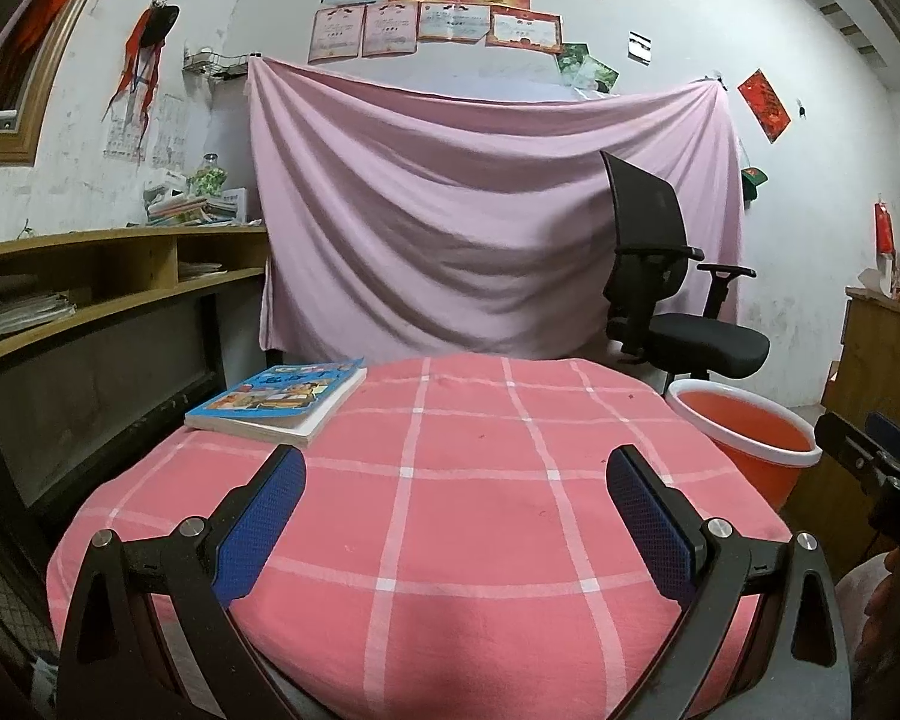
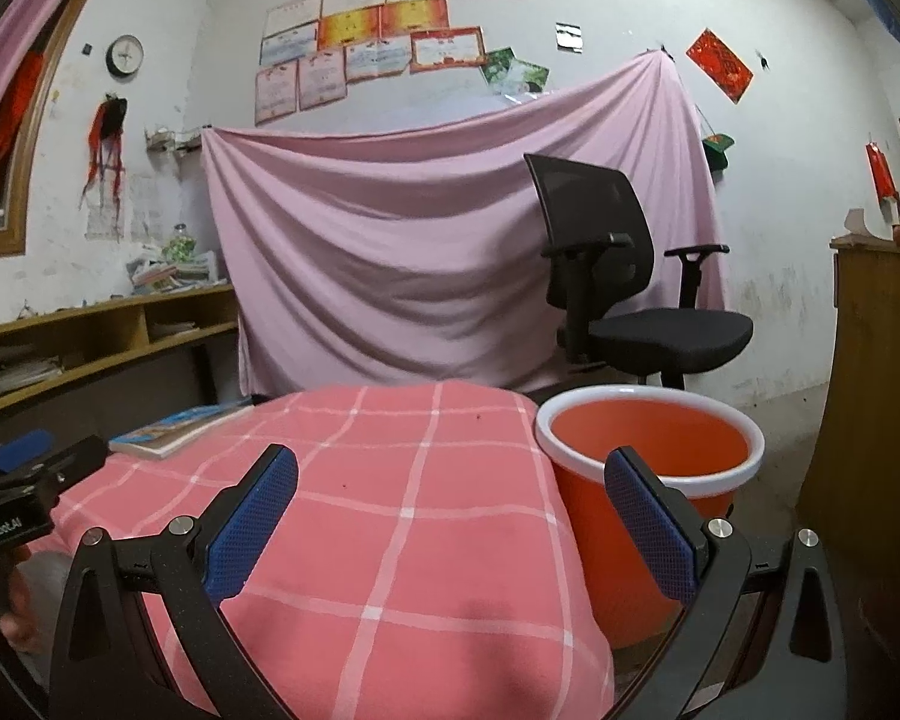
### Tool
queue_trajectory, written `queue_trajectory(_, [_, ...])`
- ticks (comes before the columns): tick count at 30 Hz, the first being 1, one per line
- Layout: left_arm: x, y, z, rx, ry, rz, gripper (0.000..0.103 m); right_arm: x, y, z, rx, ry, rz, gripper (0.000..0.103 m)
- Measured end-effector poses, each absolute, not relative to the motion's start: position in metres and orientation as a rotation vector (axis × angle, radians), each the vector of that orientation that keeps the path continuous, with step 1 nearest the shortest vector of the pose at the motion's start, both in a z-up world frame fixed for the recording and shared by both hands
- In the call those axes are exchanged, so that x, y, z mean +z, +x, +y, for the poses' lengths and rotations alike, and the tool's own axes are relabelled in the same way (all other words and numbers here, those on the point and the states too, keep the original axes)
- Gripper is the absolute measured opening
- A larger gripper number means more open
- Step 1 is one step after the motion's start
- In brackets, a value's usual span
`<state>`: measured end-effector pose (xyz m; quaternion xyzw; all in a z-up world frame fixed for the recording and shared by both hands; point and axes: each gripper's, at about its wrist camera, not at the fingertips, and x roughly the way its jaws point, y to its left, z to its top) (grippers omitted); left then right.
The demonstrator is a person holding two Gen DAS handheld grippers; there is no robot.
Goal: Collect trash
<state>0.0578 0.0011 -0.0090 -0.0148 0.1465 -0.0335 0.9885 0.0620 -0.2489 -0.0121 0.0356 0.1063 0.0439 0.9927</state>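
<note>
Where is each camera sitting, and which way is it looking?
Left wrist view: sits behind the open left tongs, looking over the pink checked cloth-covered table toward the blue picture book; the right tongs peek in at the right edge.
Right wrist view: sits behind the open right tongs, facing the orange plastic bucket with a white rim; the left tongs show at the left edge.
Both share the table, book, bucket and black office chair.
</note>
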Motion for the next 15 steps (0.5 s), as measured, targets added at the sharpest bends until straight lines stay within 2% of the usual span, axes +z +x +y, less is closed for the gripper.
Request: queue_trajectory(15, [-0.021,0.071,0.015,-0.029,-0.087,0.329,0.098,-0.015,0.066,-0.248,0.091,0.069,0.229,0.103])
